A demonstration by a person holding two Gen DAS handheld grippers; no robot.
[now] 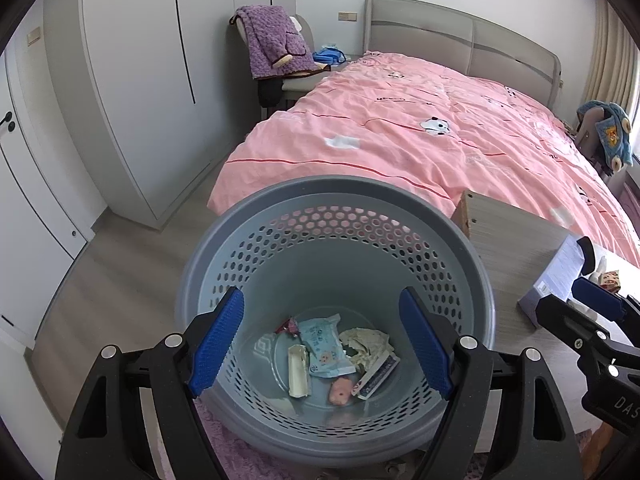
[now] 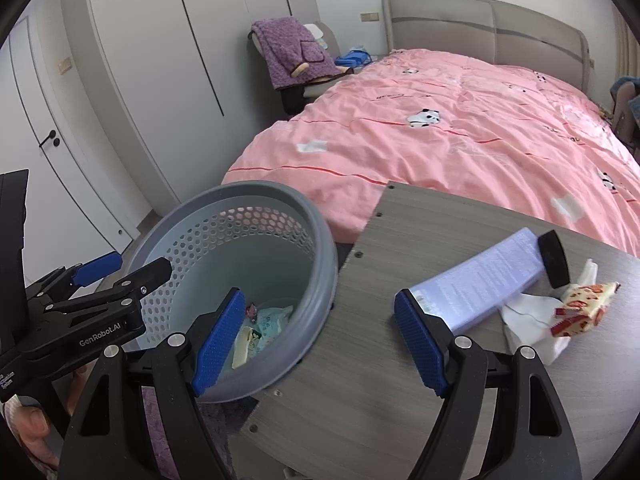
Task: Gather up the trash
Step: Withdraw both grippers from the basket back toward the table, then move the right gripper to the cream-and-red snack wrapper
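Observation:
A grey-blue perforated basket (image 1: pixel 336 186) stands beside a grey wooden table (image 2: pixel 360 360). In its bottom lie a blue wipes packet (image 1: pixel 324 346), crumpled tissue (image 1: pixel 366 344), a white carton scrap (image 1: pixel 298 370) and other bits. My left gripper (image 1: pixel 322 300) hangs open above the basket mouth, with nothing between its fingers. My right gripper (image 2: pixel 320 300) is open too, over the table edge next to the basket (image 2: pixel 332 264). On the table to its right lie a pale lavender packet (image 2: pixel 480 280), white tissue (image 2: pixel 528 316), a yellow-red wrapper (image 2: pixel 584 308) and a black object (image 2: pixel 554 258).
A bed with a pink cover (image 1: pixel 440 140) fills the space behind the basket and table. White wardrobes (image 1: pixel 140 80) line the left wall. A chair draped in purple cloth (image 1: pixel 276 40) stands at the back. A purple rug (image 1: pixel 240 452) lies under the basket.

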